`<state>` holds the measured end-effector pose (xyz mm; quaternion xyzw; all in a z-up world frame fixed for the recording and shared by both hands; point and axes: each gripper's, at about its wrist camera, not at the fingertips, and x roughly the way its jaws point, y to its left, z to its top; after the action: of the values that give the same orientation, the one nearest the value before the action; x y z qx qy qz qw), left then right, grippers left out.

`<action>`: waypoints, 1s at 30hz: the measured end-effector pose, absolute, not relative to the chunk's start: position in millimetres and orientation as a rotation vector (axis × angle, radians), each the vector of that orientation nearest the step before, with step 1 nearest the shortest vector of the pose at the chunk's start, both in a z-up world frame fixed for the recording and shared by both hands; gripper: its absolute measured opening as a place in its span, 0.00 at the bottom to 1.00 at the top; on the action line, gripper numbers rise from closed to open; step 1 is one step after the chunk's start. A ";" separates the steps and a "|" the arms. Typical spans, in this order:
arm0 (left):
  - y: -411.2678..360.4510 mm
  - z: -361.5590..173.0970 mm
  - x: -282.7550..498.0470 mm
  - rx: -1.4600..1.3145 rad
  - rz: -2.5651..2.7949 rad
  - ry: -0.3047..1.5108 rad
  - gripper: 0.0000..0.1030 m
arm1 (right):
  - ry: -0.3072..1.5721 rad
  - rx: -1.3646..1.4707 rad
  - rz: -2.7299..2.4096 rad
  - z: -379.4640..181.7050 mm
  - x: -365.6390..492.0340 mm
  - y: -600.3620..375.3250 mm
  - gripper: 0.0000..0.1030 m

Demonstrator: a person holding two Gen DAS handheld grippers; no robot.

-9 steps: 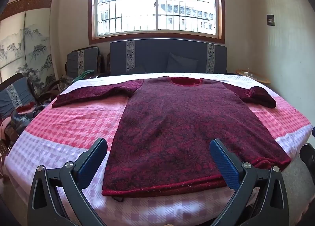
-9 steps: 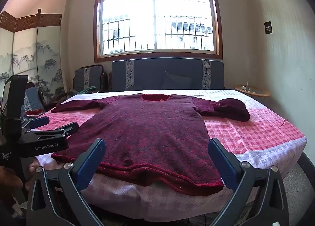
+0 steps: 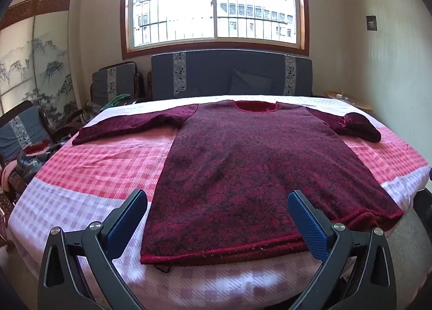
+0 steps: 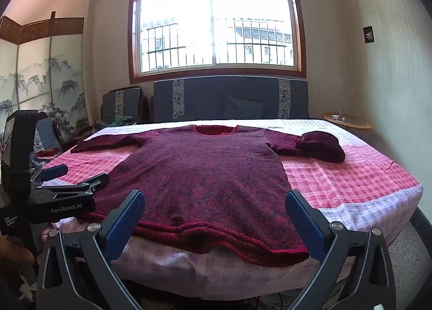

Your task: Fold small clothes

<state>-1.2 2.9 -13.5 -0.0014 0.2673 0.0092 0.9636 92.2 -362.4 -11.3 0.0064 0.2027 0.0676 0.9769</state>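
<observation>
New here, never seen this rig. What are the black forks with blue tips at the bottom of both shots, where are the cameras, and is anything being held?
Those forks are hand-held grippers: a person carries one in each hand, no robot arm. Each has a fisheye camera that looks forward along its two blue-padded fingers, so one picture is the left gripper view and the other the right gripper view. In the right view you can also see the left gripper from the side, at the left edge.

Both look across a bed with a pink checked sheet. On it a dark red sweater lies flat, hem toward the cameras and neck toward the window. One sleeve is stretched out; the other sleeve is bunched up.

Nothing is held: both grippers are open, at the hem end of the bed.
</observation>
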 end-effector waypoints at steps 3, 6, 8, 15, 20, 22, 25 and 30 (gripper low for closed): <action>4.6 -14.9 -0.7 0.007 0.022 0.544 1.00 | 0.407 0.002 0.142 -13.0 92.2 -358.0 1.00; 2.9 -16.5 0.0 0.010 0.032 0.545 1.00 | 0.409 0.009 0.150 -11.9 91.8 -361.8 1.00; 3.5 -17.2 0.7 0.010 0.037 0.549 1.00 | 0.412 0.007 0.151 -12.2 91.9 -361.0 1.00; 3.4 -21.8 1.9 0.016 0.039 0.561 1.00 | 0.423 0.015 0.156 -13.0 92.8 -361.7 1.00; 3.5 -22.7 2.1 0.019 0.038 0.562 1.00 | 0.425 0.008 0.161 -14.2 92.0 -358.7 1.00; 3.5 -23.9 1.4 0.023 0.038 0.559 1.00 | 0.428 0.007 0.161 -14.4 91.8 -358.1 1.00; 1.0 -25.4 1.1 0.036 0.038 0.559 1.00 | 0.435 0.010 0.166 -14.9 93.6 -358.6 1.00; -0.3 -26.8 2.4 0.042 0.034 0.566 1.00 | 0.442 0.014 0.174 -15.8 94.9 -360.7 1.00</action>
<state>2.4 -0.3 -26.8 0.0208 0.2791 0.0167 0.9599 94.9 -360.7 -15.8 0.0071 0.2187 0.0862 0.9719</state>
